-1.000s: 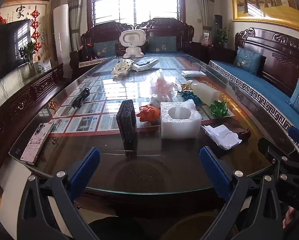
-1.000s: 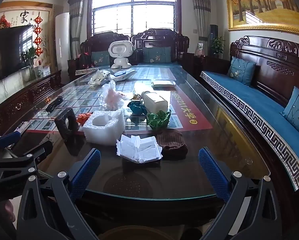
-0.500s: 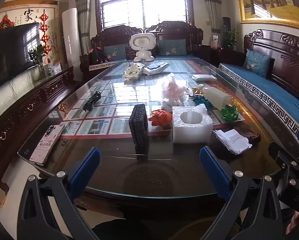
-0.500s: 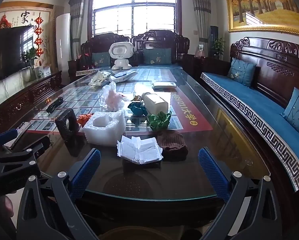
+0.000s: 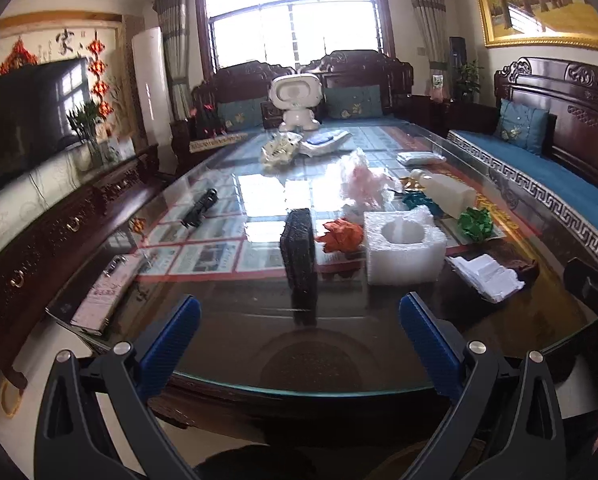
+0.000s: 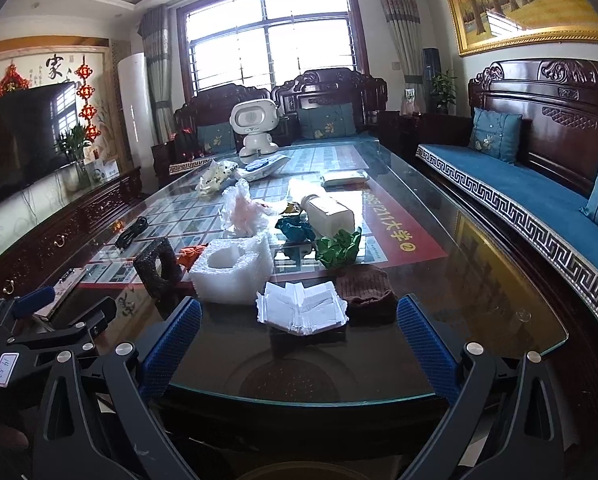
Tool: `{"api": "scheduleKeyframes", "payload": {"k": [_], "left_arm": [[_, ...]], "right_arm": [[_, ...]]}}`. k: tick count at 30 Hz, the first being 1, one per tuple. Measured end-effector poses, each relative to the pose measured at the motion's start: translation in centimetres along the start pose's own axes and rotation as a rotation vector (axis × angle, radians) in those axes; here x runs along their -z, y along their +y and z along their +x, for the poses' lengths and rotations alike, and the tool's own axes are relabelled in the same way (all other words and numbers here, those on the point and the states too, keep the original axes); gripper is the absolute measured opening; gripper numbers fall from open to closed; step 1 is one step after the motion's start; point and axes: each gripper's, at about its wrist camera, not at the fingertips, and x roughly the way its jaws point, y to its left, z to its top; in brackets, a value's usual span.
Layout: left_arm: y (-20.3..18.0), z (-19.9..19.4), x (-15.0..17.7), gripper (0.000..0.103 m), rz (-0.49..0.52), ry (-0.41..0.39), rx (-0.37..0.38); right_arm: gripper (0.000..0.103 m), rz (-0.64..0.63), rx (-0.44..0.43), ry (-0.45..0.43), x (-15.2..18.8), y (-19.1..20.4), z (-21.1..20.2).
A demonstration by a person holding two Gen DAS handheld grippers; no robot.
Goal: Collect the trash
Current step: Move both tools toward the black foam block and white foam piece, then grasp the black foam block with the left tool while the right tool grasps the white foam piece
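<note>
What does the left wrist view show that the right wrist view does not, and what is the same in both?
Only the left view shows the black foam block edge-on, hiding its hole. Only the right view shows that square hole and all of the brown knitted cloth. Both show the white foam block, folded white paper, the green crumpled wrapper, and each open tool.

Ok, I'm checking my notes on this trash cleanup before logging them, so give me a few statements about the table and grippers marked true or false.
1. Both the left gripper and the right gripper are open and empty. True.
2. The white foam block lies on the floor. False: it sits on the glass table.
3. The black foam piece stands upright. True.
4. The green crumpled paper is held between fingers. False: it lies on the table.
</note>
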Motion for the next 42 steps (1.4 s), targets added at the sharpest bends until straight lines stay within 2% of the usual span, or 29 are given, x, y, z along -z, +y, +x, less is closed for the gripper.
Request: {"api": "scheduleKeyframes", "payload": {"k": [2,3,5,7,9,13,17,21,28,34,39,42], "left_arm": [[0.1,0.3,0.2,0.099,0.018,-0.009,-0.035],[0.5,0.6,0.3,0.099,0.004,0.003,-0.008],[1.5,1.3,0.3,0.099,-0.043,0.066,0.094],[2.2,2.6,0.2,0.099,-0.08,0.172,0.196],[2.8,3.2,0.2,0.099,-0.125,0.211,0.248],[3.5,3.2,0.4,0.099,-0.186,0.195,0.254],[3.2,3.3,0.4,0.099,-0.192,0.196,0.229],[3.2,3.6,0.5,0.099,-0.219,0.195,0.252],[3.4,3.6,-0.3,0.099,-0.126,0.133,0.157],[3.5,4.3,-0.3,0.099,-0.093,0.092,0.162],[3.7,5.2,-0.2,0.099,-0.088,0.07,0.2],[4.0,5.7,-0.3,0.099,-0.101,0.071,0.233]], "right_arm": [[0.095,-0.009,0.0,0.011,0.3,0.2,0.4],[0.095,-0.009,0.001,0.016,0.4,0.2,0.7],[0.095,-0.012,0.021,0.028,0.7,0.3,0.9],[0.095,-0.033,0.025,0.034,0.8,0.6,1.2],[0.095,-0.034,-0.001,0.026,0.8,0.6,1.1],[0.095,-0.043,-0.012,0.022,0.7,0.9,1.3],[0.095,-0.086,-0.001,0.019,0.8,1.7,1.7],[0.095,-0.105,-0.006,0.02,1.0,2.3,2.3],[0.095,-0.139,-0.016,0.018,1.4,3.2,3.4],[0.094,-0.149,-0.029,0.0,1.3,3.7,3.9],[0.081,-0.15,-0.061,0.02,1.5,3.9,4.8],[0.081,-0.133,-0.071,0.034,1.6,3.9,5.3]]}}
